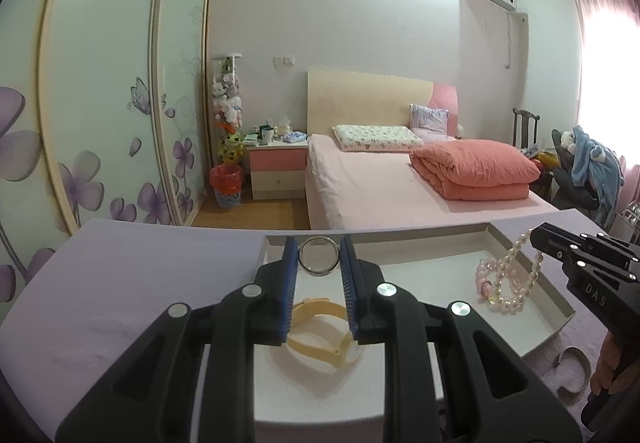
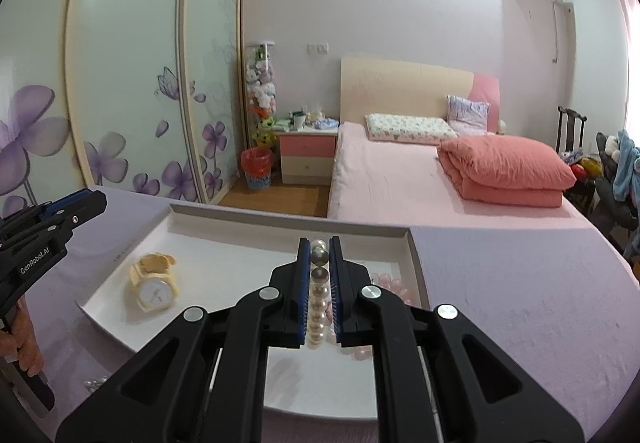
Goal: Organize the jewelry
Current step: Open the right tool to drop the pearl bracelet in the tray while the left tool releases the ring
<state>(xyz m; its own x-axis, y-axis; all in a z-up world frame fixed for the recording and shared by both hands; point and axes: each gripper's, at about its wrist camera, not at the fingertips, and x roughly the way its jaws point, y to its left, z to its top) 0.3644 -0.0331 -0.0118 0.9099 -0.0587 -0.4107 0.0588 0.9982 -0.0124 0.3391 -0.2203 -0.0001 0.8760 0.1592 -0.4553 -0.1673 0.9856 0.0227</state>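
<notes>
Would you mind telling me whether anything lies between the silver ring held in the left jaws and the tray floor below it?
Yes: the yellow watch lies in the white tray right beneath the left gripper holding the silver ring. The bare floor beside it looks free.

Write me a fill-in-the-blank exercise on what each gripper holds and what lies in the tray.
1. The left gripper is shut on a silver ____.
2. The right gripper is shut on a strand of white ____.
3. The yellow watch lies inside the white ____.
4. The pink bead bracelet lies in the tray beside the pearl ____.

Missing words: bangle; pearls; tray; strand
</notes>
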